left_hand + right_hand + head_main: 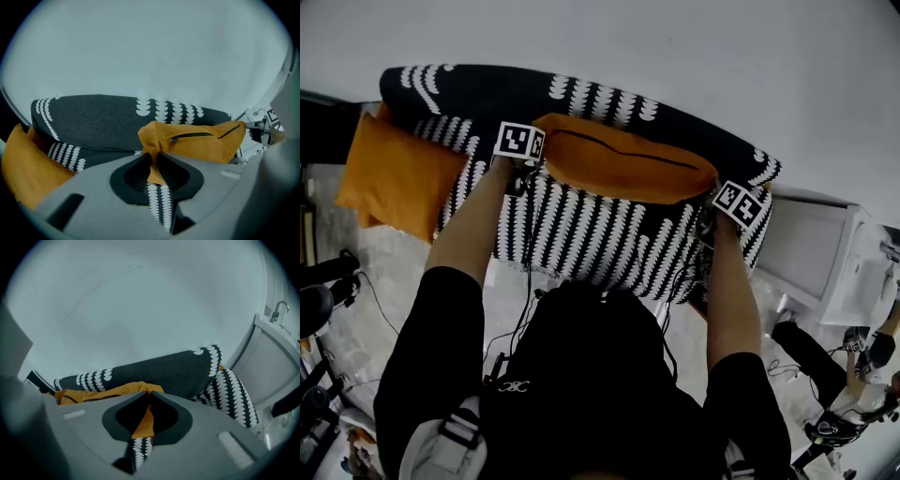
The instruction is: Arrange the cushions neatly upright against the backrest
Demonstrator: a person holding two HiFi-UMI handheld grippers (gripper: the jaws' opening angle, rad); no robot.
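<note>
An orange zipped cushion (619, 159) (201, 140) (93, 392) is held lengthwise above the seat of a black sofa with white leaf print (581, 234), close in front of its backrest (487, 94) (93, 122) (164, 371). My left gripper (540, 156) (153, 157) is shut on the cushion's left corner, with fabric pinched between the pads. At the cushion's right corner, my right gripper (714, 192) (149, 398) pinches the fabric the same way. A second orange cushion (394, 178) (23, 168) leans over the sofa's left end.
A pale wall rises behind the sofa. A white cabinet (811, 248) with a tap (280, 310) stands right of the sofa. Another person (853, 375) crouches at the lower right. Cables (375, 319) and dark equipment (319, 300) lie on the floor at left.
</note>
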